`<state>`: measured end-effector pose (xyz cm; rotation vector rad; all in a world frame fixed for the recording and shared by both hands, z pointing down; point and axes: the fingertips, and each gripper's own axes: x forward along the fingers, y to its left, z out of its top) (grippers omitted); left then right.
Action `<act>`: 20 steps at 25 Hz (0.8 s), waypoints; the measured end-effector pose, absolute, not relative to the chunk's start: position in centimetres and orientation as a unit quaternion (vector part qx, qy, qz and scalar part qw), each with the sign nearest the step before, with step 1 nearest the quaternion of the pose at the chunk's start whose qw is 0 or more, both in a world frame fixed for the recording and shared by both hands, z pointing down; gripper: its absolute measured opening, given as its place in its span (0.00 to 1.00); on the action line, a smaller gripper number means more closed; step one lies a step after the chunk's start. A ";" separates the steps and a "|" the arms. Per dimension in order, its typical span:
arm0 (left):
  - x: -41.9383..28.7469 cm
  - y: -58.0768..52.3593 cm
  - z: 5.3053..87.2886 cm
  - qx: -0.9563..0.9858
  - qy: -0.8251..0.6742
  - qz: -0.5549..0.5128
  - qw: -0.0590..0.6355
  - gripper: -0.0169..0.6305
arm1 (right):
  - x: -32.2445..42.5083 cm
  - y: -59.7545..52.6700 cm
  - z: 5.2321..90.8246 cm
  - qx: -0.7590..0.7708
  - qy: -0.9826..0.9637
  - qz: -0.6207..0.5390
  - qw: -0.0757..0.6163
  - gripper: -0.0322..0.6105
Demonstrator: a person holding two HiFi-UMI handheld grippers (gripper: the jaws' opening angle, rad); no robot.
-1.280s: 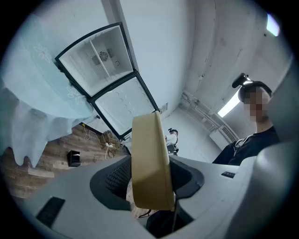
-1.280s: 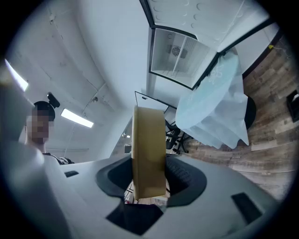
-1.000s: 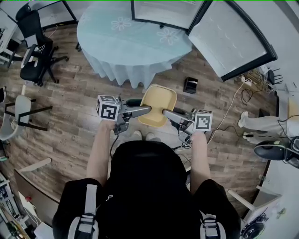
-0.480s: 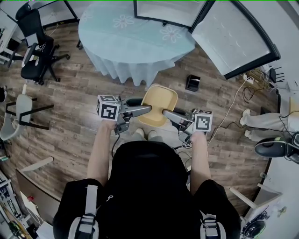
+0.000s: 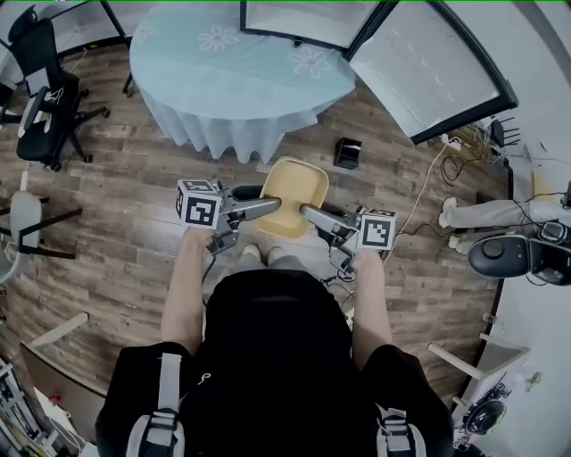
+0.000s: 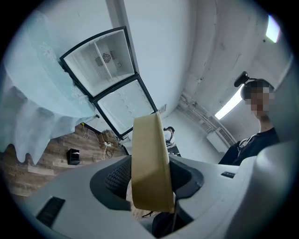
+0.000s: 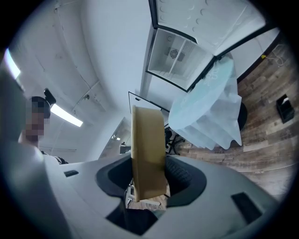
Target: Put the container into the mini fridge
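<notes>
1. Between the two pairs of jaws, out in front of the chest and above the wooden floor (image 5: 134, 232): holding the yellow container (image 5: 297, 183), open side up, one tool on each side near its close end.
2. At the left gripper (image 5: 270, 208): clamped on the container's left wall, that wall standing edge-on between the jaws with the ribbed pad pressed flat against it.
3. At the right gripper (image 5: 310, 212): closed likewise on the opposite wall, seen as a yellow band rising straight between the pads.
4. On both tools: angled inward toward each other, marker cubes (image 5: 198, 203) outermost.
5. Ahead of the jaw tips: round table (image 5: 232, 80) under a pale blue cloth with white flower prints, hanging in folds. Container short of its edge, not touching.
6. Farther ahead, past the table: mini fridge (image 5: 299, 22), white inside, with its door (image 5: 433, 76) swung wide open to the right. Well apart from the container.
7. Just ahead and to the right of the right gripper: small black box (image 5: 347, 153) on the floor, with cables (image 5: 459, 165) farther right.
8. Far to the left of the left gripper: black office chair (image 5: 40, 89).
9. Far to the right of the right gripper: legs of a standing person (image 5: 473, 214) in pale trousers.
10. Behind the tools: bare forearms and a black top.
</notes>
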<state>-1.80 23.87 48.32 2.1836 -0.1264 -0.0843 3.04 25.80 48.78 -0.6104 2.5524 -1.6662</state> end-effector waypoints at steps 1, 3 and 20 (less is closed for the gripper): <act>-1.8 23.9 48.4 0.887 -0.048 -0.034 0.457 0.35 | 3.0 25.9 48.8 -0.201 0.821 -0.534 0.017 0.35; -2.0 24.0 48.3 0.888 -0.039 -0.041 0.456 0.35 | 2.9 26.0 48.7 -0.205 0.821 -0.532 0.020 0.35; -4.2 21.8 46.5 0.890 -0.049 -0.075 0.447 0.35 | 0.7 23.7 47.1 -0.202 0.833 -0.515 0.027 0.35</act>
